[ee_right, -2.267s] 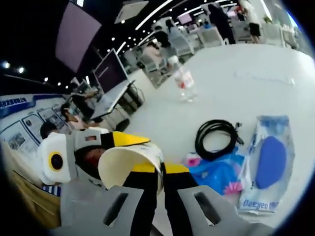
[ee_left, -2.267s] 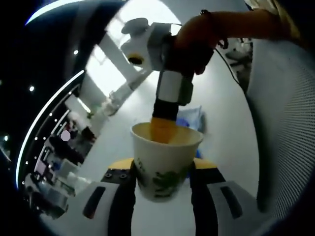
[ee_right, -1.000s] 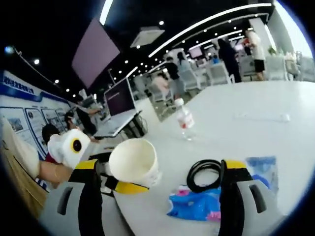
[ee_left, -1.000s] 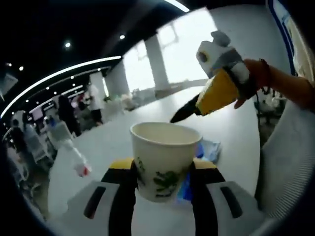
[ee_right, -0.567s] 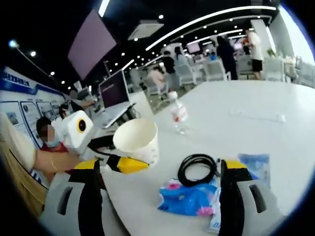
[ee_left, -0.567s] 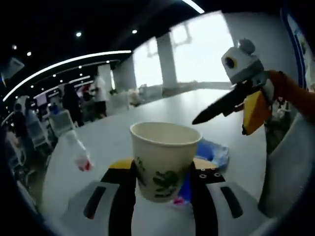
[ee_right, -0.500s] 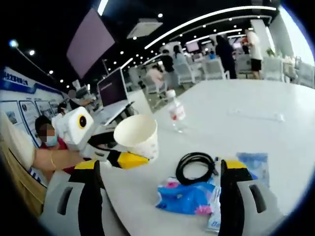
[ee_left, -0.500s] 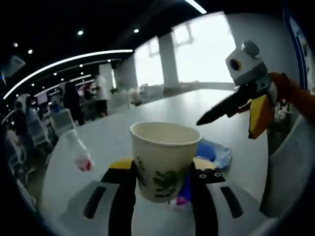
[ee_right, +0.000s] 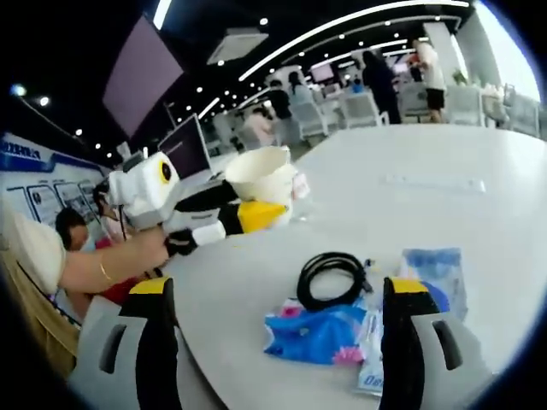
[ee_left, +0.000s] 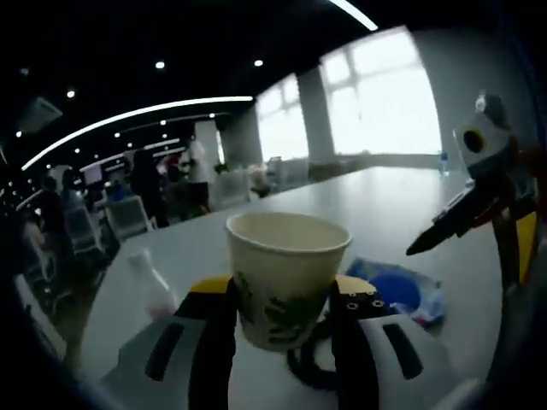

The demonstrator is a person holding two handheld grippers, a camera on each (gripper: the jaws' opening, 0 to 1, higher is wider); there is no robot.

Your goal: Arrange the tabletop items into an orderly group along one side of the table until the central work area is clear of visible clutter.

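A white paper cup [ee_left: 286, 278] with a green print stands upright between the jaws of my left gripper [ee_left: 282, 299], which is shut on it. In the right gripper view the cup [ee_right: 263, 175] is held above the table [ee_right: 479, 231], with the left gripper [ee_right: 261, 205] reaching in from the left in a person's hand. My right gripper [ee_right: 282, 342] is wide open with nothing in it, low over the near table edge. It also appears at the right of the left gripper view, the right gripper [ee_left: 466, 256] with its jaws apart.
A coiled black cable [ee_right: 329, 278], a blue floral packet [ee_right: 314, 333] and a blue-and-white wipes pack [ee_right: 432, 278] lie together near me. A clear bottle [ee_left: 154, 286] stands by the cup. A thin white strip [ee_right: 432, 182] lies farther out. Chairs and people are beyond the table.
My right gripper let go of the cup's rim, opened and drew back. My left gripper carried the cup out over the table toward the bottle.
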